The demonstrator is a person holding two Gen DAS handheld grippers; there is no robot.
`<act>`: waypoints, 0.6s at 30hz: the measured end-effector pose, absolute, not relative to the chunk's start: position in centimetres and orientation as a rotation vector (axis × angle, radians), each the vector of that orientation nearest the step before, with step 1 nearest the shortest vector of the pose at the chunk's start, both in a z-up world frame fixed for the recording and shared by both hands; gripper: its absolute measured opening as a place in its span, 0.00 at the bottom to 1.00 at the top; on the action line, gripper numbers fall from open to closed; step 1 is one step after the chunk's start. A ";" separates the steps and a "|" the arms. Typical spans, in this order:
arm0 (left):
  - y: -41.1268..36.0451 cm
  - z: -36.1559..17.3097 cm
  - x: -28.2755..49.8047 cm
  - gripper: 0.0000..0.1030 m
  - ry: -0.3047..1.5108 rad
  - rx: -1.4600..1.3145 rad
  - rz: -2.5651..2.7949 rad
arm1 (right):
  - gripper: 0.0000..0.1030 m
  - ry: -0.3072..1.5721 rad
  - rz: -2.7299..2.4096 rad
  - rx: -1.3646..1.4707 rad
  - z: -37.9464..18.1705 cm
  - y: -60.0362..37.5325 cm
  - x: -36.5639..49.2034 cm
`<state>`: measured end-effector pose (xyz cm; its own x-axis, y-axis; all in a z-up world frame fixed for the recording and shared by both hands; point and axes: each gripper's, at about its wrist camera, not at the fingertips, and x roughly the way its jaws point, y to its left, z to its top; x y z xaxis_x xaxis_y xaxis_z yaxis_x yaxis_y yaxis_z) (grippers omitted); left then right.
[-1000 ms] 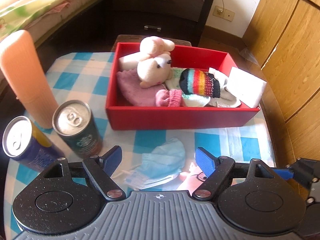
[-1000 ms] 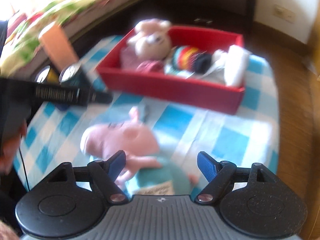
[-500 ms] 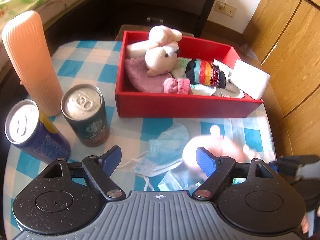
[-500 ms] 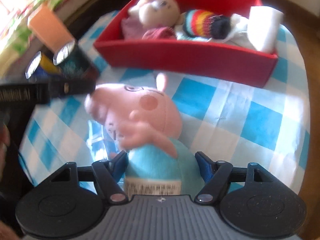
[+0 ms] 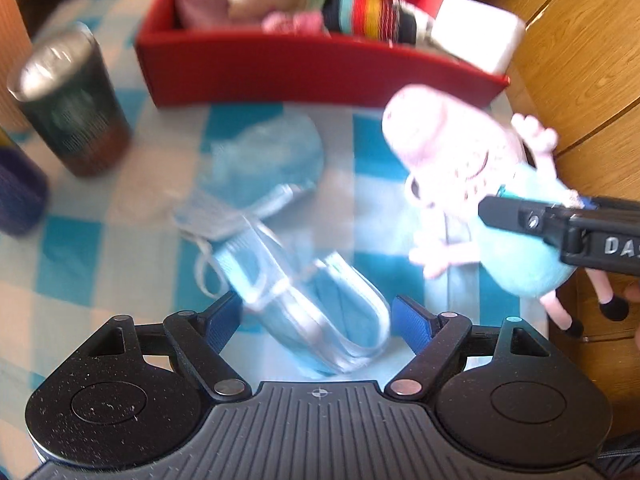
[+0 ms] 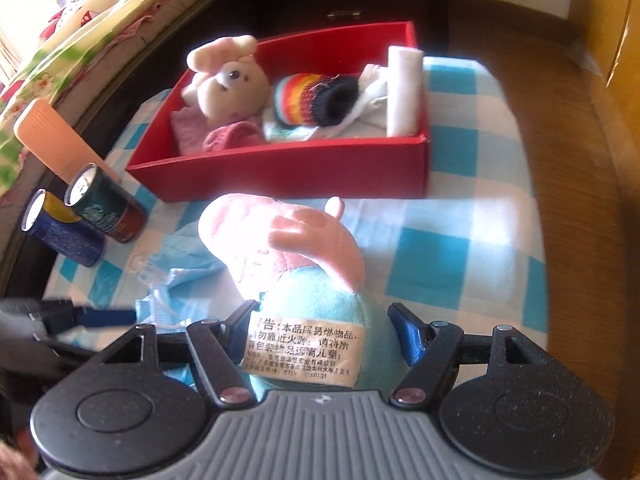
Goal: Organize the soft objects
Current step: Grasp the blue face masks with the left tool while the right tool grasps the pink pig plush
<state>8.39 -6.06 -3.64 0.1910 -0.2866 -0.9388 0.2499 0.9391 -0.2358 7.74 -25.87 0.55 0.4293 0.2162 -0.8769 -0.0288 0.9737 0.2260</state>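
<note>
My right gripper (image 6: 324,310) is shut on the blue body of a pink pig plush (image 6: 288,240) and holds it off the checked tablecloth, in front of the red box (image 6: 296,168). The left wrist view shows the same pig plush (image 5: 452,152) at the right, with the right gripper's finger (image 5: 560,232) across its body. My left gripper (image 5: 316,304) is open, pointing steeply down over a clear bag of blue face masks (image 5: 320,320); its pads stand on either side without touching it. A loose blue mask (image 5: 272,160) lies just beyond. The red box (image 5: 304,68) holds a white bunny plush, knitwear and a white sponge.
A dark green can (image 6: 104,208), a blue can (image 6: 60,232) and an orange ribbed cylinder (image 6: 52,140) stand left of the box. The table edge runs close on the right, with wooden cupboard doors (image 5: 580,60) beyond. A bed and a dark dresser lie behind.
My left gripper has dropped and tipped down onto the bagged masks. My right gripper has shut on the pig plush, lifted it and rolled.
</note>
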 end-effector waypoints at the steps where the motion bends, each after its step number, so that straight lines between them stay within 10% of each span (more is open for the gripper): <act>1: -6.3 -4.0 8.3 0.72 1.337 -0.037 -0.377 | 0.47 1.115 0.152 0.182 0.6 -26.0 7.7; 9: -7.0 -4.0 8.3 0.27 1.319 -0.027 -0.402 | 0.47 1.135 0.153 0.229 0.1 -26.9 7.5; 18: -7.2 -2.3 8.5 0.23 1.272 -0.009 -0.412 | 0.47 1.131 0.165 0.233 0.1 -26.4 7.6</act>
